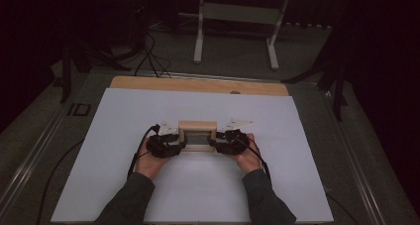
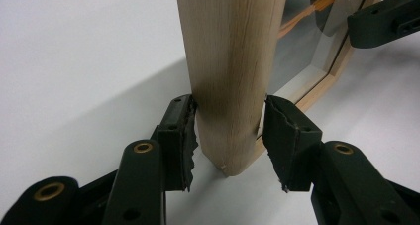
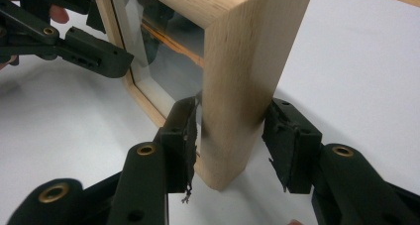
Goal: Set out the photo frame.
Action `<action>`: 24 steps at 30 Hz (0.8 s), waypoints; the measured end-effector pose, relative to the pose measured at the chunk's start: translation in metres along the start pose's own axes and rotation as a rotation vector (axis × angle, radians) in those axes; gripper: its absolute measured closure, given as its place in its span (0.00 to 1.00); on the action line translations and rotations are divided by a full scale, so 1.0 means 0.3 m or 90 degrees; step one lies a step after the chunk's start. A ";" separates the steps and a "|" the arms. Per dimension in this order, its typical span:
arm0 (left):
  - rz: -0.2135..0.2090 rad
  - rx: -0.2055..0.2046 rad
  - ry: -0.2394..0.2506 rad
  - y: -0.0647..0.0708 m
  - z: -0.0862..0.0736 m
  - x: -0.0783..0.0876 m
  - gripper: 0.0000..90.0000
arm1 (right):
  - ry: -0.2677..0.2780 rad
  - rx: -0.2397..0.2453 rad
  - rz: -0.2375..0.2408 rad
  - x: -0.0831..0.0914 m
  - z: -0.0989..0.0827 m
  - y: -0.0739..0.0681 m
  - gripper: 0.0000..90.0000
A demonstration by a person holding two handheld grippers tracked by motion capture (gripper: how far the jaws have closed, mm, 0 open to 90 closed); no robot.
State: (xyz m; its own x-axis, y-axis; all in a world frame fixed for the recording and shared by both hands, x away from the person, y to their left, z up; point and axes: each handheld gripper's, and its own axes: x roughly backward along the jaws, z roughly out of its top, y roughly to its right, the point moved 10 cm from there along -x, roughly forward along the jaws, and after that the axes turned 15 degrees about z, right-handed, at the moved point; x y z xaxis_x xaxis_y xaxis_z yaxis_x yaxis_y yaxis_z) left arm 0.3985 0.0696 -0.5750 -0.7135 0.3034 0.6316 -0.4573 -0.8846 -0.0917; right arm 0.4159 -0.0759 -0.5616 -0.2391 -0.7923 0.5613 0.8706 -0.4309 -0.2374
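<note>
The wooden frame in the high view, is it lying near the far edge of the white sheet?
No, the wooden frame sits about mid-sheet, between the left gripper and the right gripper, well short of the white sheet's far edge.

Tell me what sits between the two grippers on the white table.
A small wooden frame with a glass pane stands between the left gripper and the right gripper, each straddling one side post; the high view shows it.

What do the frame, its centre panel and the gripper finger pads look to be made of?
Frame: pale unfinished-looking wood, with visible grain and a matte face. Panel: likely glass or a mirror, glossy with reflections and a bevelled edge. Pads on the fingers: black, probably rubber, with ragged, torn edges.
</note>
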 end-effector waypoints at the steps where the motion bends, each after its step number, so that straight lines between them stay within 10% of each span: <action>1: -0.001 0.002 0.001 0.001 0.001 -0.001 0.62 | 0.000 -0.002 -0.001 0.001 0.000 0.001 0.62; 24: -0.006 0.021 -0.002 -0.008 0.003 -0.016 0.60 | -0.013 -0.021 -0.013 -0.010 -0.016 0.021 0.57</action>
State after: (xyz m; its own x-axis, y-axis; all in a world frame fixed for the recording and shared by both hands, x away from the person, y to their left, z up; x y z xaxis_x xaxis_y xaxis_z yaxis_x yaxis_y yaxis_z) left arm 0.4035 0.0700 -0.5770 -0.7073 0.3103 0.6351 -0.4462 -0.8929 -0.0608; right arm 0.4201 -0.0784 -0.5685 -0.2479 -0.7744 0.5821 0.8510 -0.4612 -0.2511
